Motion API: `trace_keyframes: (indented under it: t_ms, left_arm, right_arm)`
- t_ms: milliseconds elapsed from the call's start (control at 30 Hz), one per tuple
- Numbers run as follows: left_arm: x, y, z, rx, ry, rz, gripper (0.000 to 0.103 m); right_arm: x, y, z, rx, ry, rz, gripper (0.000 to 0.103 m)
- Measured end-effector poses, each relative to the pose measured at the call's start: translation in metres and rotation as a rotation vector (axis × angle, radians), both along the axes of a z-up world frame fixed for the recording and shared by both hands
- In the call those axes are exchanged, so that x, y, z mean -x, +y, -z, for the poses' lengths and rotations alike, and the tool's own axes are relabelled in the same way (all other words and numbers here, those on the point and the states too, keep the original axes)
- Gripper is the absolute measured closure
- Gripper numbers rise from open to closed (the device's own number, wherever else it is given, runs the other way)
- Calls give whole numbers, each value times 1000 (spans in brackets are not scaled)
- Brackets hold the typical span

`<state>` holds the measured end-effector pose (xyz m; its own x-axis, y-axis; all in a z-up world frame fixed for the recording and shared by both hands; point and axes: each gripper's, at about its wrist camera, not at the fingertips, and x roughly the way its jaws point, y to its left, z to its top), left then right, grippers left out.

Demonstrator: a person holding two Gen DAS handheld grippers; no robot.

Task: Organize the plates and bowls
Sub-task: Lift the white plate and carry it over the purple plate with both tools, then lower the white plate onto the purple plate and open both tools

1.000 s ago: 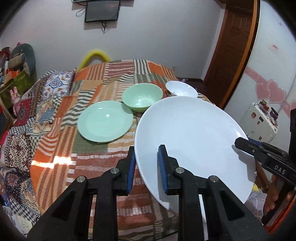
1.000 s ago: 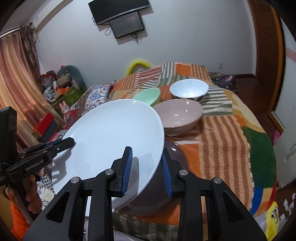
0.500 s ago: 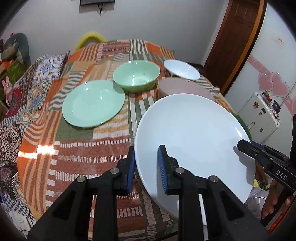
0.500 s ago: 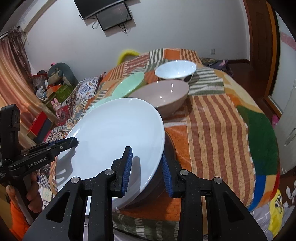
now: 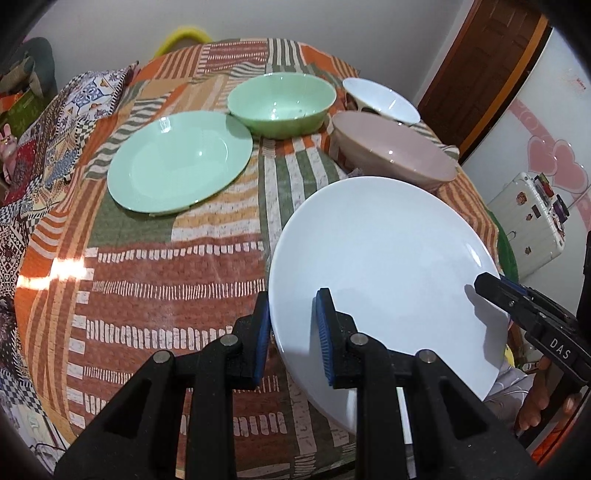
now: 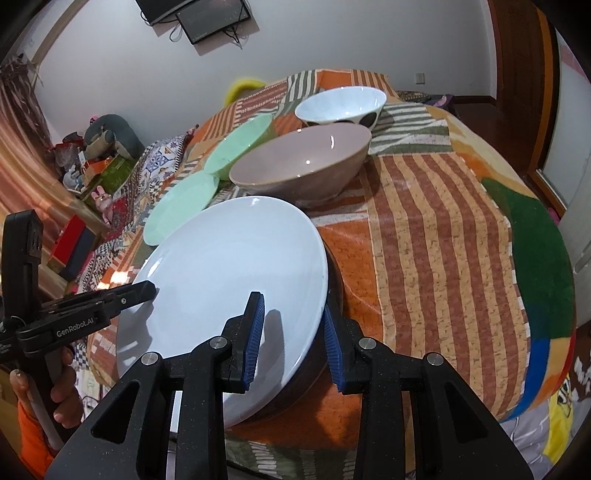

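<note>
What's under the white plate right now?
In the right wrist view a dark brown dish shows below the white plate, at its right edge. Most of it is covered, so its shape and any contact are unclear. The left wrist view hides it.

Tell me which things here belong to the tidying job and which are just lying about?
Job: white plate held by left gripper and right gripper; green plate; green bowl; pink bowl; white bowl.
Lying about: suitcase; wall screen; toy rabbit.

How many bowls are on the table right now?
3: green bowl at the back beside the green plate, white bowl far right, pink bowl just beyond the held white plate. More may be hidden beneath it.
</note>
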<state>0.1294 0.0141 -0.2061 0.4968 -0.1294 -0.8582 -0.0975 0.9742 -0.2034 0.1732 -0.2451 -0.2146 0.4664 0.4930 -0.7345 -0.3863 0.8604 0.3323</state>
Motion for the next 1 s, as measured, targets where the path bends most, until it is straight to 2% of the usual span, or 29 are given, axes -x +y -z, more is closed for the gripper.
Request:
trace_keyframes:
  t_ms: [333, 633, 1000]
  left_arm:
    - [-6, 4, 14, -3, 38, -9, 79]
    - [-8, 6, 24, 10, 60, -13, 78]
    - [-12, 6, 29, 39, 64, -9, 78]
  right_arm:
    - [-5, 1, 9, 7, 38, -11, 74]
    - [-4, 5, 8, 35, 30, -21, 74]
    - [-7, 0, 6, 24, 34, -23, 72]
